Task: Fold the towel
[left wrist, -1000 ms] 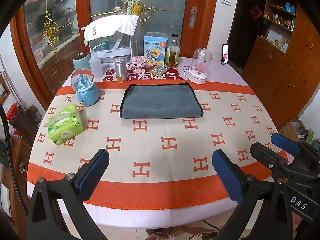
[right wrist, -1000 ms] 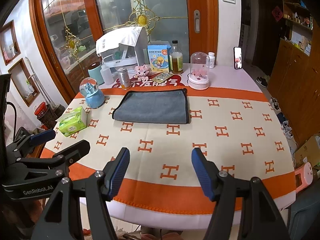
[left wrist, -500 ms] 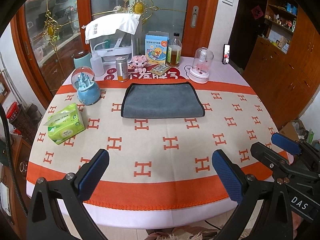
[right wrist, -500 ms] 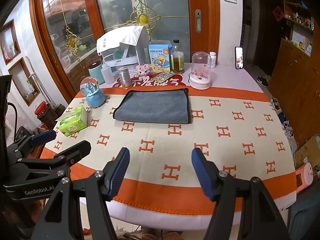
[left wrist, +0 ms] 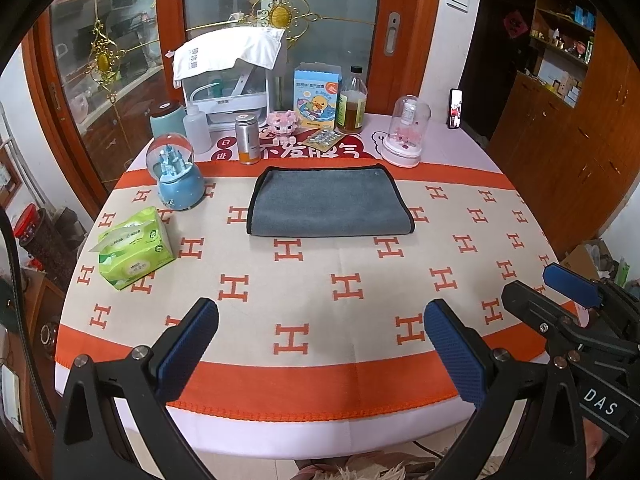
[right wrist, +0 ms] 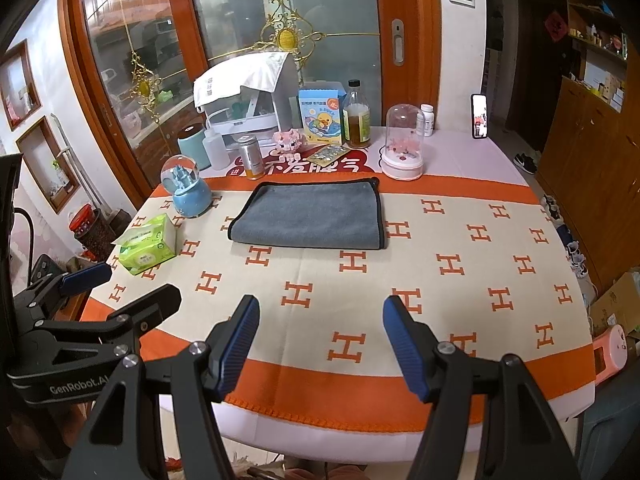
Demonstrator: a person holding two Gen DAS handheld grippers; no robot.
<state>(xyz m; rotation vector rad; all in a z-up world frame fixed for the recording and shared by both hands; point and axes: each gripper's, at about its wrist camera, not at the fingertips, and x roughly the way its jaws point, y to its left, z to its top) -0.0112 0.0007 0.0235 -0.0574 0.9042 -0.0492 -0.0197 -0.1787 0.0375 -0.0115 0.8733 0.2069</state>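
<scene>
A grey towel with a black border lies flat, folded in a rectangle, on the far middle of the round table; it also shows in the right wrist view. My left gripper is open and empty, held above the table's near edge, well short of the towel. My right gripper is open and empty, also above the near edge. Each gripper shows in the other's view: the right one at the lower right, the left one at the lower left.
A green tissue pack and a blue snow globe stand left of the towel. Behind it are a metal can, a bottle, a glass dome and a white rack. The tablecloth has orange H marks.
Both grippers have drifted slightly; the towel sits a little lower in the views. Nothing on the table has moved.
</scene>
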